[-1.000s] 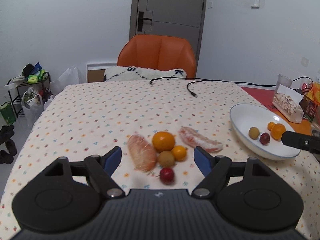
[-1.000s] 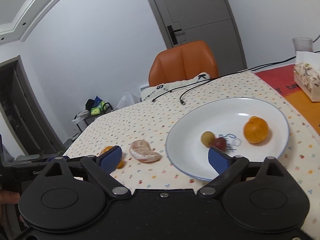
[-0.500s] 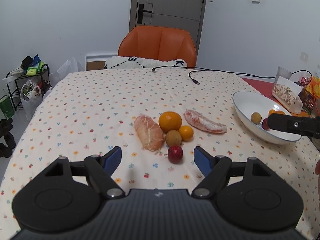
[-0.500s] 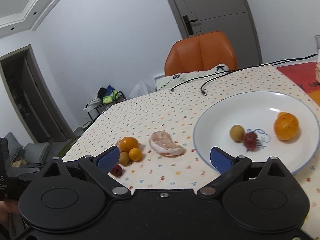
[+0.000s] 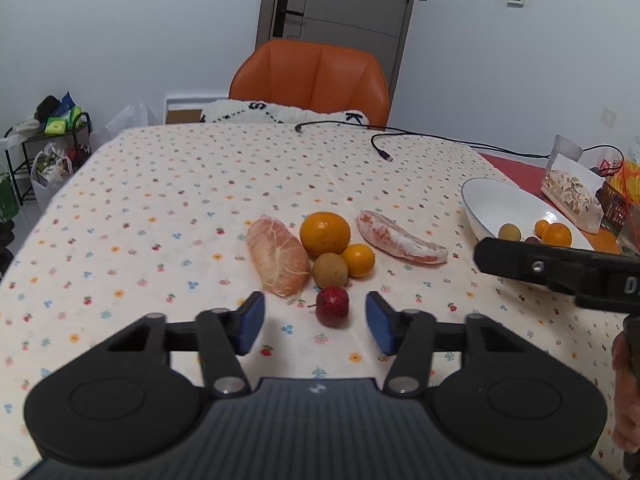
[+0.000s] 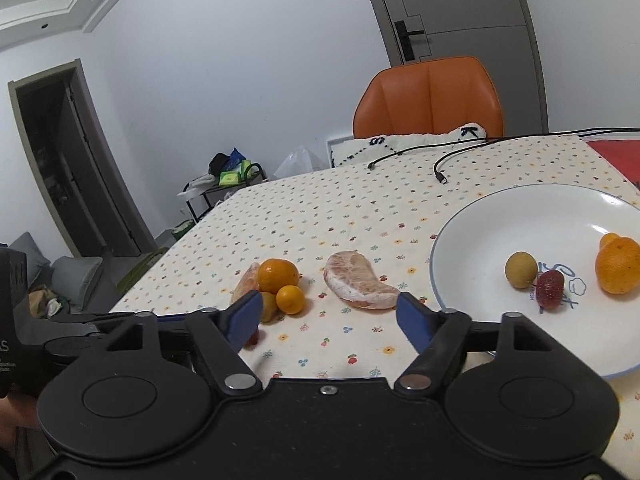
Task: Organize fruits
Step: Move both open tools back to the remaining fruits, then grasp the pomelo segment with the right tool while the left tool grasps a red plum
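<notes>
right gripper [image 6: 330, 314] jaws apart, empty | pomelo segment [image 6: 358, 282] beyond them | plate [image 6: 472, 240] holds fruit

- In the left wrist view, we see the right gripper's black body [image 5: 560, 270] covering the near rim of the white plate [image 5: 492, 196] and most of the small red fruit [image 5: 531, 239] on it.
- At the frame's right edge, a hand [image 5: 626, 396] is cut off.
- In the right wrist view, the red fruit on the cloth [image 6: 253, 337] shows only as a sliver behind the blue left fingertip [image 6: 246, 316].
- The plate's right side runs out of frame.
- The brown round fruit [image 6: 269, 307] is half hidden, perhaps a longan.
</notes>
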Demonstrator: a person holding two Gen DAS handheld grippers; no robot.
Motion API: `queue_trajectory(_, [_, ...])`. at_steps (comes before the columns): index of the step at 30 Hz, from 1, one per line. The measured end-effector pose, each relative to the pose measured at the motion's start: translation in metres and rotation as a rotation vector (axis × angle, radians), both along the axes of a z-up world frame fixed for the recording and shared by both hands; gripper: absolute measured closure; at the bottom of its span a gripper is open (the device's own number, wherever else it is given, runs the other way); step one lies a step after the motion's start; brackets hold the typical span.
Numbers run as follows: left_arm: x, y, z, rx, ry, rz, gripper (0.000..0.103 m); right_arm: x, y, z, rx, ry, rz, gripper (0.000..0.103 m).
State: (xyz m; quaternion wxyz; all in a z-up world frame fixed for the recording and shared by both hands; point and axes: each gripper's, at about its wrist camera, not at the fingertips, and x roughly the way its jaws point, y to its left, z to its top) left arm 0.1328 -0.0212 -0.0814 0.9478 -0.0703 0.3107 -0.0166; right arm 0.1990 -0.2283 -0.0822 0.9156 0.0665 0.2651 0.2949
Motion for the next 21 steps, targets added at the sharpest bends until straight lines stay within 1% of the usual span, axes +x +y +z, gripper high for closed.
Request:
queue_trajectory(2, [0.003,-0.001,-0.002,-0.008,0.003,-0.002,0.057,0.003,0.002,-0.001,-0.006,0.0,-0.007,0.036])
queue_trajectory(5, [0.006,-0.001,-0.004,-0.02,0.005,-0.004,0.064,0.007,0.006,-0.002,-0.03,-0.015,-0.005,0.037])
queue_trajectory(7, [0.008,-0.001,-0.007,-0.028,0.013,-0.002,0.073,0.011,0.011,-0.003,-0.046,-0.019,0.008,0.037])
queue_trajectory(10, [0.009,-0.001,-0.01,-0.038,0.019,-0.006,0.08,0.017,0.018,-0.006,-0.073,-0.022,0.012,0.037])
queue_trajectory(13, [0.008,0.001,-0.01,-0.041,0.017,-0.004,0.081,0.024,0.023,-0.01,-0.092,-0.018,0.013,0.037])
queue_trajectory(15, [0.007,0.004,-0.008,-0.039,0.009,-0.002,0.081,0.027,0.025,-0.013,-0.103,-0.013,0.016,0.042])
queue_trajectory(21, [0.007,0.017,-0.001,-0.059,-0.009,0.023,0.081,0.034,0.037,-0.017,-0.139,-0.016,0.03,0.043])
